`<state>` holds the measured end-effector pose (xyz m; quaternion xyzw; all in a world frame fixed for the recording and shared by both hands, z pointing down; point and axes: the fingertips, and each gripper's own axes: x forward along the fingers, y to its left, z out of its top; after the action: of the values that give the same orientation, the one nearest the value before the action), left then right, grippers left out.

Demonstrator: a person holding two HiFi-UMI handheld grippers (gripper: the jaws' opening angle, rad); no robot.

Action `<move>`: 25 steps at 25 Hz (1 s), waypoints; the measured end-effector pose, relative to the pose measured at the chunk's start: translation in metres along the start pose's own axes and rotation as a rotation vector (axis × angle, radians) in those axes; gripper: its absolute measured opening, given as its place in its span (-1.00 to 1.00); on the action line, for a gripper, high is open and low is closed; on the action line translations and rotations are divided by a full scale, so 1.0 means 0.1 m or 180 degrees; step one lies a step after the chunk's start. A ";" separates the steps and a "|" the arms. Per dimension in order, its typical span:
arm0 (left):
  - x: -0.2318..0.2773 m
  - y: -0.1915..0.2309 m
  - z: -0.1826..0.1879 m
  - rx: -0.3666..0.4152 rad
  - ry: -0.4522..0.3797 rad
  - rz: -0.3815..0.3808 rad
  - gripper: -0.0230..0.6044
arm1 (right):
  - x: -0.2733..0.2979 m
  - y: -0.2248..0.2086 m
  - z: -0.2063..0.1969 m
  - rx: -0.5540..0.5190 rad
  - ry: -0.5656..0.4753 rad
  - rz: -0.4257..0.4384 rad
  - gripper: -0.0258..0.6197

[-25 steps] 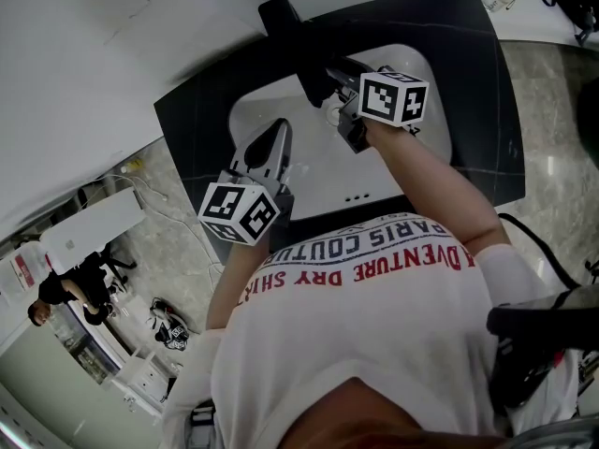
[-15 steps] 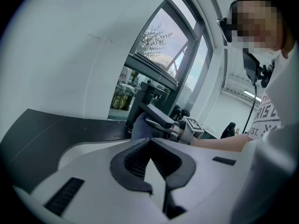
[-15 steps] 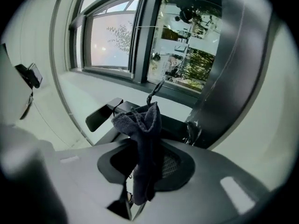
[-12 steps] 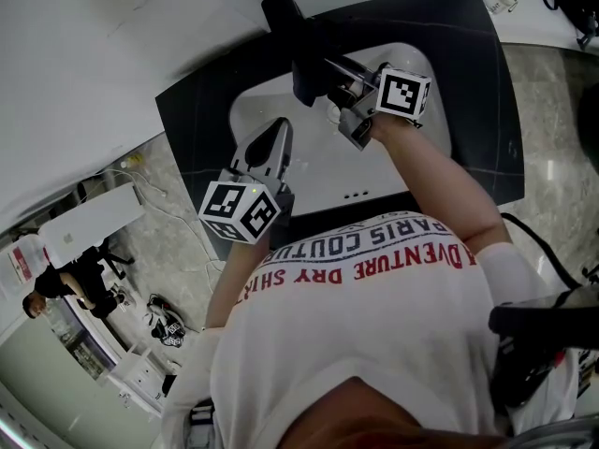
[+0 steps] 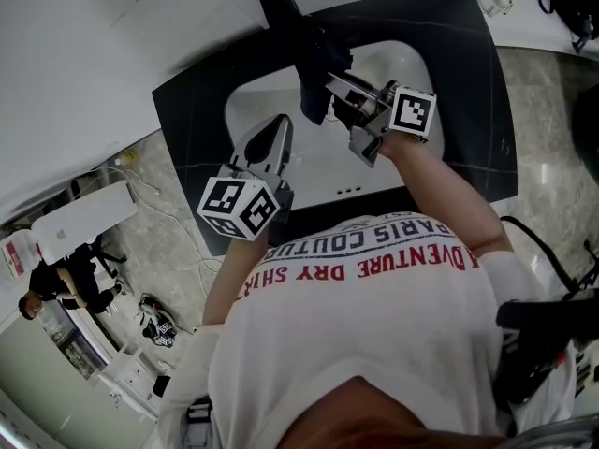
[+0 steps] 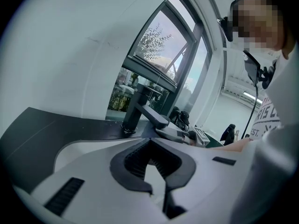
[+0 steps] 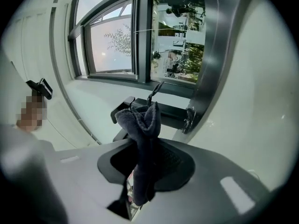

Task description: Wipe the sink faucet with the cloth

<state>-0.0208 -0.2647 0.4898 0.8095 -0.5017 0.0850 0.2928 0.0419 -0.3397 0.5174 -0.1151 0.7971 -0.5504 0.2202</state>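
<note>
Dark cloth (image 7: 141,141), pinched by right gripper (image 7: 144,164), stands upright, tip toward faucet (image 7: 175,117).

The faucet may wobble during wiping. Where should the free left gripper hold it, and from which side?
Probably the upright column of the faucet, low down, approached from the left: its straight sides suit two jaws, and the right gripper with the cloth occupies the spout side.

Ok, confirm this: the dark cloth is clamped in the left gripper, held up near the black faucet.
Not quite. The dark cloth is clamped in the right gripper, not the left, as the right gripper view shows; the left gripper holds nothing. It is held up near the black faucet.
</note>
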 end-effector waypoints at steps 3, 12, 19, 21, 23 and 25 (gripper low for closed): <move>-0.01 -0.04 -0.02 -0.0010 -0.0004 -0.0020 -0.92 | -0.13 0.09 -0.11 0.0018 0.0030 0.0000 -0.68; -0.16 -0.08 -0.02 -0.0064 -0.0136 0.0100 -0.92 | -0.40 0.11 0.02 -0.1035 0.0177 -0.0791 -0.68; -0.27 -0.19 -0.07 -0.0054 -0.0193 0.0143 -0.92 | -0.52 0.62 0.16 -0.2191 0.0187 -0.0852 -0.68; -0.32 -0.19 -0.08 -0.0045 -0.0190 0.0161 -0.92 | -0.45 0.67 0.12 -0.2364 0.0230 -0.0836 -0.68; -0.37 -0.19 -0.09 -0.0060 -0.0195 0.0190 -0.92 | -0.39 0.67 0.07 -0.2413 0.0277 -0.0834 -0.68; -0.42 -0.18 -0.11 -0.0093 -0.0220 0.0228 -0.92 | -0.36 0.65 0.04 -0.2432 0.0326 -0.0848 -0.68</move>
<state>-0.0242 -0.2209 0.4737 0.7891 -0.5414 0.0601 0.2839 0.0790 -0.3035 0.4641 -0.2633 0.9322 -0.2434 0.0484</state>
